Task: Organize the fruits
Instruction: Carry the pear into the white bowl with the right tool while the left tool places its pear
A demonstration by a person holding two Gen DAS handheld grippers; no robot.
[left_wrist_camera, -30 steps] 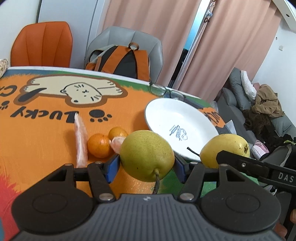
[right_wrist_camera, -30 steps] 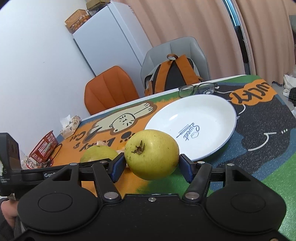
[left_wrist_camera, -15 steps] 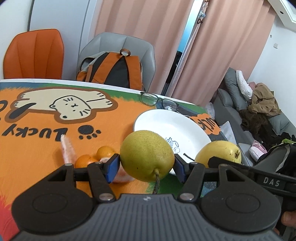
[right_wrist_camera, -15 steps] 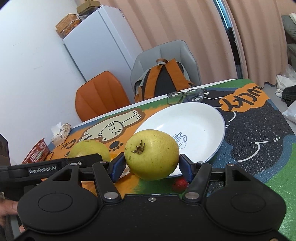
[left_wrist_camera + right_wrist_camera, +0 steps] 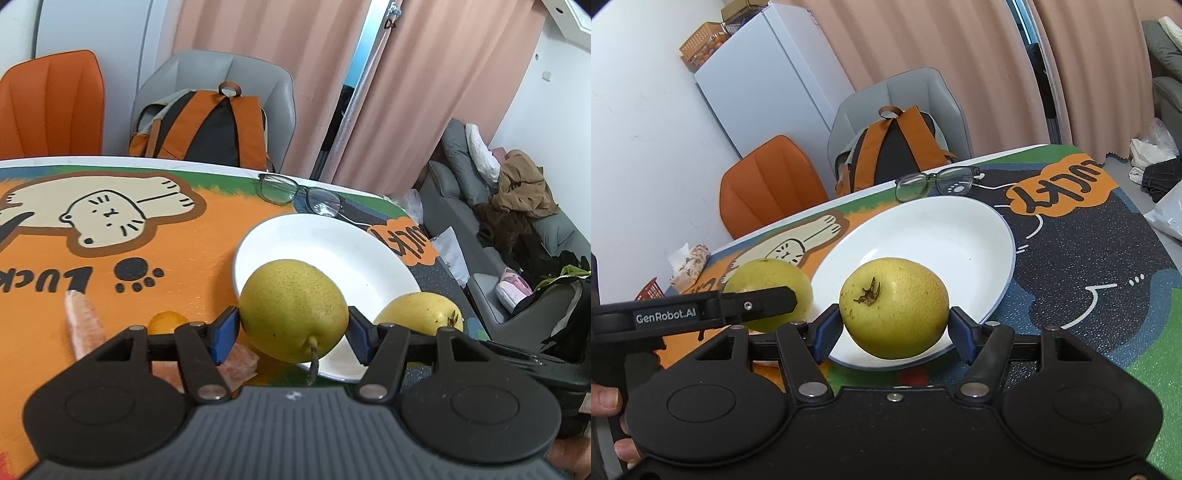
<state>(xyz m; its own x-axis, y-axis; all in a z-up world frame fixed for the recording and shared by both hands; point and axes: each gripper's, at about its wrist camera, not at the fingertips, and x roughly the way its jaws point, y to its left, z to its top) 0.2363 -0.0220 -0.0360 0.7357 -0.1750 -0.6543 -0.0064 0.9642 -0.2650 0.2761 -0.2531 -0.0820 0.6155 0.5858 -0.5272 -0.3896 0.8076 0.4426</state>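
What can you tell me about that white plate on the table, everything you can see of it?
The white plate is round and shallow, glossy like glazed ceramic, with a thin bluish rim. Nothing lies in it that I can see. It sits flat on the cartoon cat tablecloth, just in front of a pair of glasses. Two yellow pears hang before its near edge, one in the left gripper and one in the right gripper; neither appears to rest on it. Its near rim is hidden behind them.

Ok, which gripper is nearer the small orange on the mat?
Left. The left gripper, holding a pear, hangs just right of the small orange; the right gripper, holding a second pear, is farther right, over the white plate's near rim.
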